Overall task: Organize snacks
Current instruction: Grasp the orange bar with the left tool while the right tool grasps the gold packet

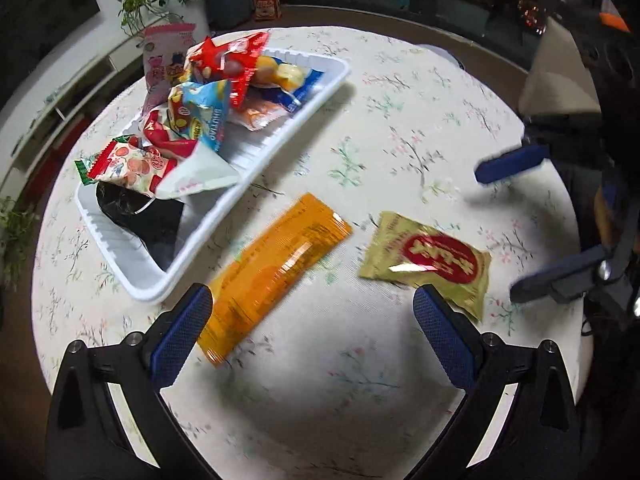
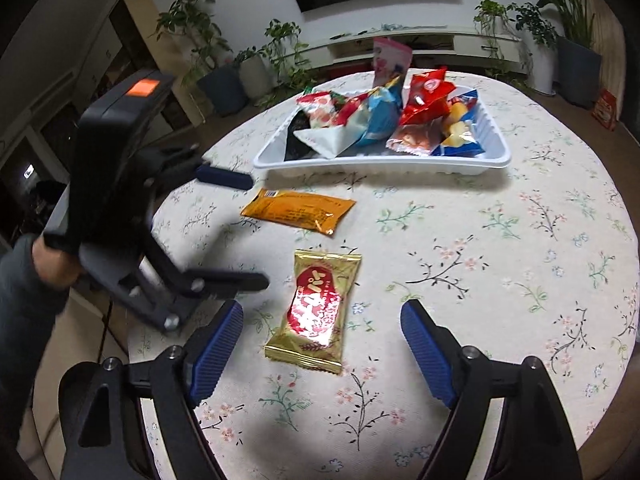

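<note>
1. Landmark: the white plastic tray (image 2: 384,166), already heaped with mixed snack packets. Two packets lie outside it on the floral-clothed counter (image 2: 500,280), so I judge the sorting nearly done.
2. The orange packet (image 1: 276,268) lies flat just beside the tray's near long wall. The gold packet with the red oval (image 2: 318,312) lies further out from the tray, apart from the orange one.
3. My left gripper (image 1: 312,340) has its fingers wide and empty, tilted down over the orange packet; one pad sits near that packet's end.
4. My right gripper (image 2: 320,352) has its fingers spread, holding nothing; the gold packet lies between them on the cloth, not pinched.
5. Judgement: each gripper is lined up on its own packet, probably for two pickups into the tray.
6. Risk: flat, glossy film may slide on the cloth.
</note>
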A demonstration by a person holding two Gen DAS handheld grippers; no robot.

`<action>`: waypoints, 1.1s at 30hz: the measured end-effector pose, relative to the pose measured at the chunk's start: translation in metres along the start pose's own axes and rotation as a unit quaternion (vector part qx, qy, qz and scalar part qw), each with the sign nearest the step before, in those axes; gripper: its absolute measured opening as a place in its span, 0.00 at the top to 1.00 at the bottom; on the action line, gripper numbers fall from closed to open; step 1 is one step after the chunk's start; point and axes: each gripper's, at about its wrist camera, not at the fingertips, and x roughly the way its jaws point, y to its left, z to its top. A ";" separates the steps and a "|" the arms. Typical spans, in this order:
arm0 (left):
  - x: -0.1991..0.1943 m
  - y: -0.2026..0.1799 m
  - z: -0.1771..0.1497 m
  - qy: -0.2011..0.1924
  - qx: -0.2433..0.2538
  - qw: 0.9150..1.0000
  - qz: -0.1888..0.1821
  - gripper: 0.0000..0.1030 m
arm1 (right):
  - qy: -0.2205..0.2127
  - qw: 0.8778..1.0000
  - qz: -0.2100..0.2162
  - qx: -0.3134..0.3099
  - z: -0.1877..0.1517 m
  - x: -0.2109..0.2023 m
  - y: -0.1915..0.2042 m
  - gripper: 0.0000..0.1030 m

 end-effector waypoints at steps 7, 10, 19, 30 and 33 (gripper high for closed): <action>0.023 0.026 0.008 0.035 0.003 0.999 -0.027 0.18 | 0.028 1.000 0.006 -0.005 0.003 0.015 0.000 0.24; 0.031 0.032 0.005 0.042 0.004 0.999 -0.034 0.34 | 0.040 0.999 0.009 -0.013 0.003 0.023 0.002 0.28; 0.033 0.044 0.012 0.064 0.019 0.997 -0.031 0.32 | 0.055 0.998 0.004 -0.013 0.001 0.034 0.000 0.29; 0.039 0.044 0.019 0.086 0.011 0.996 -0.034 0.32 | 0.062 0.998 -0.004 -0.025 0.006 0.041 0.003 0.31; 0.036 0.036 0.015 0.087 0.001 0.996 -0.031 0.38 | 0.066 0.997 -0.016 -0.034 0.006 0.042 0.004 0.32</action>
